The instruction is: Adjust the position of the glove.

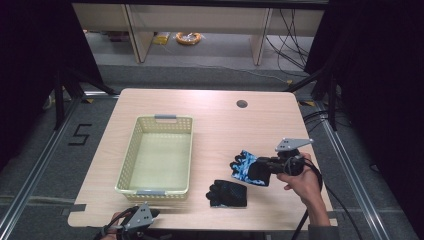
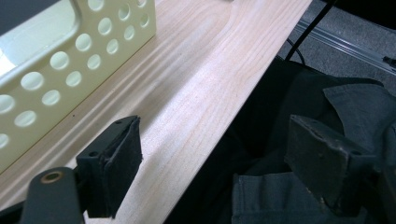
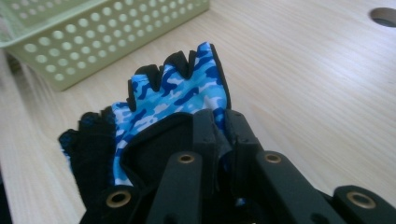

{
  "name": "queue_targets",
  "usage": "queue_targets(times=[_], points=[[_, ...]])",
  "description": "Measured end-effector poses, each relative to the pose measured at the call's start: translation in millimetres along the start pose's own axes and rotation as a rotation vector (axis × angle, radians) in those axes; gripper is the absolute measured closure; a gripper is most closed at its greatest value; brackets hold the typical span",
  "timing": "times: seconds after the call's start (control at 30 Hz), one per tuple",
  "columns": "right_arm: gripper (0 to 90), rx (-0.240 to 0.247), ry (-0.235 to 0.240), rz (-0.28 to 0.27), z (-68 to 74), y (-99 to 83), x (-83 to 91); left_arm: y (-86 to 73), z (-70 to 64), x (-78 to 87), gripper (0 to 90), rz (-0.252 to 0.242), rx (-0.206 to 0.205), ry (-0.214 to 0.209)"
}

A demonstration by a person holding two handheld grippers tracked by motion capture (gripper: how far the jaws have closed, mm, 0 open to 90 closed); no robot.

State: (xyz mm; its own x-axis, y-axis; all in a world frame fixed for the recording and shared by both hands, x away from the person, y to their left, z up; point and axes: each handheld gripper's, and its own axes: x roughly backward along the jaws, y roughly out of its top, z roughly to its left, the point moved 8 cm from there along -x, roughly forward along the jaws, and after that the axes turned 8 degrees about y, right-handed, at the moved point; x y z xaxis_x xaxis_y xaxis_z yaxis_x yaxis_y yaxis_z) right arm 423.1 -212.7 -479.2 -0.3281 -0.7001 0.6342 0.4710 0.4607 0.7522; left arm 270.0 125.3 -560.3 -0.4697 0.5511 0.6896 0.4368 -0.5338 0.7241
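A blue camouflage fingerless glove [image 1: 246, 166] [image 3: 175, 91] hangs just above the table at the right, its cuff pinched by my right gripper [image 1: 265, 167] [image 3: 219, 123], which is shut on it. A second glove [image 1: 227, 193], mostly black, lies flat on the table near the front edge, below and left of the held one; its fingers [image 3: 88, 135] show beneath the held glove in the right gripper view. My left gripper [image 1: 150, 214] [image 2: 212, 163] sits at the table's front left edge, jaws wide apart and holding nothing.
A pale yellow perforated basket [image 1: 127, 165] [image 2: 56, 70] [image 3: 93, 37] stands empty on the left half of the wooden table [image 1: 215, 120]. A round cable hole [image 1: 242, 104] [image 3: 385, 16] is at the table's far right. Dark trousers [image 2: 289, 196] lie below the table edge.
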Motion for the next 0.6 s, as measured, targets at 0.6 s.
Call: queue_targets(times=[0.6], points=[[84.6, 0.040, 0.153, 0.064, 44.3, 0.6, -40.4, 0.2, 1.1, 1.1, 17.9, -0.001, -0.012, -0.002]])
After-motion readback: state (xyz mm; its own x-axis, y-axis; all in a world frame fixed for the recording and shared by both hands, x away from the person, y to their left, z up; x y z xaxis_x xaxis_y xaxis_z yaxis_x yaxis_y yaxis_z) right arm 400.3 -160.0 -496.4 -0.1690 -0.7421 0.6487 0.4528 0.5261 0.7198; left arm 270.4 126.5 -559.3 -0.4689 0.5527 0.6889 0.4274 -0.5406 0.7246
